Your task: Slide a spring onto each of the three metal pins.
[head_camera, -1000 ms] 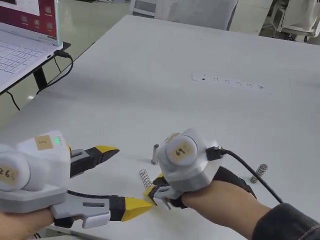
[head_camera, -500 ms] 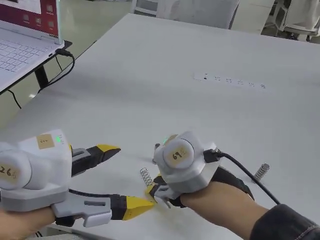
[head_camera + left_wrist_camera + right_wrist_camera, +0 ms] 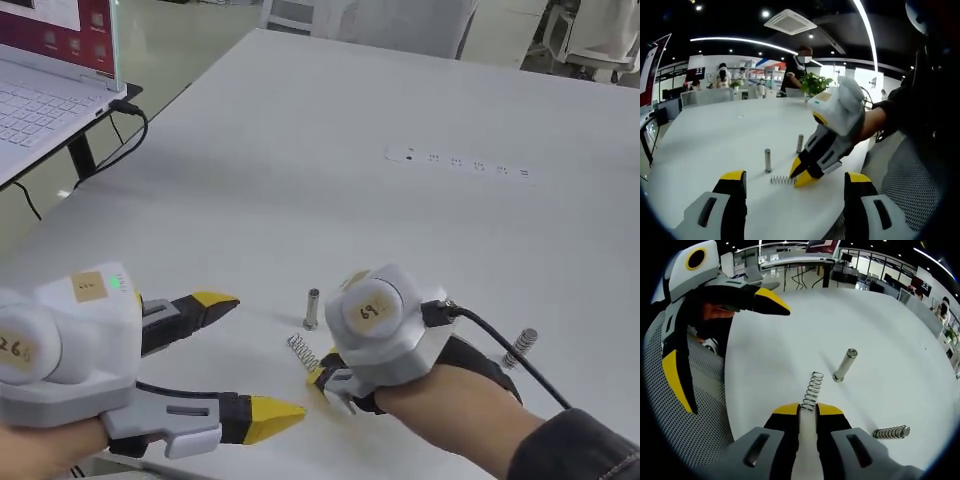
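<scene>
Two springs are counted: a near spring [image 3: 300, 350] and a far spring [image 3: 520, 346]. One metal pin [image 3: 312, 308] is seen. Two grippers are counted, the left hand-held gripper [image 3: 268, 354] and the right hand-held gripper [image 3: 321, 377]. One laptop [image 3: 40, 100] and one power strip [image 3: 455, 163] are noted.

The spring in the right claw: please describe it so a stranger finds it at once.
Near the front edge of the white table stands a metal pin. The spring beside it has one end pinched in the right claw; the other spring sits apart, ungripped.

Near end of spring [image 3: 812, 387] hidden within jaws of right gripper [image 3: 807, 410].
</scene>
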A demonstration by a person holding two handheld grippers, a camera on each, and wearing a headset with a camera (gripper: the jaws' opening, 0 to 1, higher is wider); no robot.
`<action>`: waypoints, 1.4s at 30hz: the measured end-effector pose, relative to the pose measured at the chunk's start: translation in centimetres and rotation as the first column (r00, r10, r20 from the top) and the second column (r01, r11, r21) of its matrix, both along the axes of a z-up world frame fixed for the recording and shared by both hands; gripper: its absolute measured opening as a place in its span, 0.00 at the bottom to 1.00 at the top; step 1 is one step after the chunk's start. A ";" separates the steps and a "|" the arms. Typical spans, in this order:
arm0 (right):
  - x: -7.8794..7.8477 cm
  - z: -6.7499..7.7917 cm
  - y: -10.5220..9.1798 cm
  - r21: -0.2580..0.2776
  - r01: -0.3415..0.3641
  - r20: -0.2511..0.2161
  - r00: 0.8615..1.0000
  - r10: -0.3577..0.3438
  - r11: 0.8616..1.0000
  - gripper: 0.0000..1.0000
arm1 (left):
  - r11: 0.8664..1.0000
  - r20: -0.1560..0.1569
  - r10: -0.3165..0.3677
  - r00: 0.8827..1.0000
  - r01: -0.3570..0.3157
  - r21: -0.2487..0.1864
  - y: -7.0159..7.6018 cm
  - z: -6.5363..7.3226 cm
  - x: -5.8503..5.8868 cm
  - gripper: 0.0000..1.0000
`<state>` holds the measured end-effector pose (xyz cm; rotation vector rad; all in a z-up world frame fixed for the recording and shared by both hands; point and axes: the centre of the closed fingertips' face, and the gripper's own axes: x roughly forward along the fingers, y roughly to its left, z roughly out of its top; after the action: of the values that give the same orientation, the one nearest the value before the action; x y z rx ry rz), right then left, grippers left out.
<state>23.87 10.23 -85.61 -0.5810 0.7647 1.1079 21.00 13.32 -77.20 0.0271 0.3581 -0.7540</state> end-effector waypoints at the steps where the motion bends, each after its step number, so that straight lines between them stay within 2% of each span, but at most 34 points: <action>1: 0.1 0.0 -0.1 0.000 0.002 0.000 1.000 -0.002 1.000 0.10 | 1.000 0.000 0.000 1.000 0.000 -0.001 0.0 0.0 0.0 0.76; 7: 0.4 0.1 -0.5 0.000 0.018 -0.006 1.000 -0.018 1.000 0.09 | 1.000 -0.001 -0.002 1.000 0.002 0.003 -0.1 0.0 0.0 0.76; 17: -0.7 0.9 -1.0 0.015 -0.008 -0.043 0.999 0.009 1.000 0.09 | 1.000 -0.007 -0.008 1.000 0.008 0.008 0.0 -0.3 0.0 0.76; 21: -0.9 1.1 -1.3 0.007 -0.020 -0.038 0.999 0.020 1.000 0.08 | 1.000 -0.009 -0.014 1.000 0.014 0.012 -0.1 -0.3 0.0 0.75; 29: -1.4 3.2 -1.5 0.032 -0.030 -0.040 0.999 0.032 0.999 0.08 | 0.999 -0.002 -0.028 1.000 0.028 0.021 -0.2 -0.4 -0.1 0.73; 32: -1.9 4.2 -1.5 0.042 -0.046 -0.046 0.998 0.048 0.998 0.08 | 0.998 0.004 -0.041 0.999 0.041 0.039 -0.3 -0.7 -0.1 0.71; 34: -2.2 4.7 -1.5 0.042 -0.062 -0.042 0.997 0.064 0.997 0.08 | 0.996 0.014 -0.059 0.998 0.058 0.066 -0.3 -1.0 -0.1 0.68; 37: -2.7 5.6 -1.5 0.048 -0.090 -0.038 0.995 0.092 0.995 0.08 | 0.994 0.034 -0.078 0.996 0.075 0.079 -0.4 -0.9 -0.1 0.64; 42: -3.4 6.8 -1.4 0.047 -0.132 -0.035 0.990 0.134 0.990 0.08 | 0.980 0.063 -0.136 0.989 0.125 0.156 -0.5 -1.2 -0.3 0.53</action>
<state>20.47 8.80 -78.84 -0.5810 0.7399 1.2589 20.68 12.85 -78.37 0.2225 0.3454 -0.8520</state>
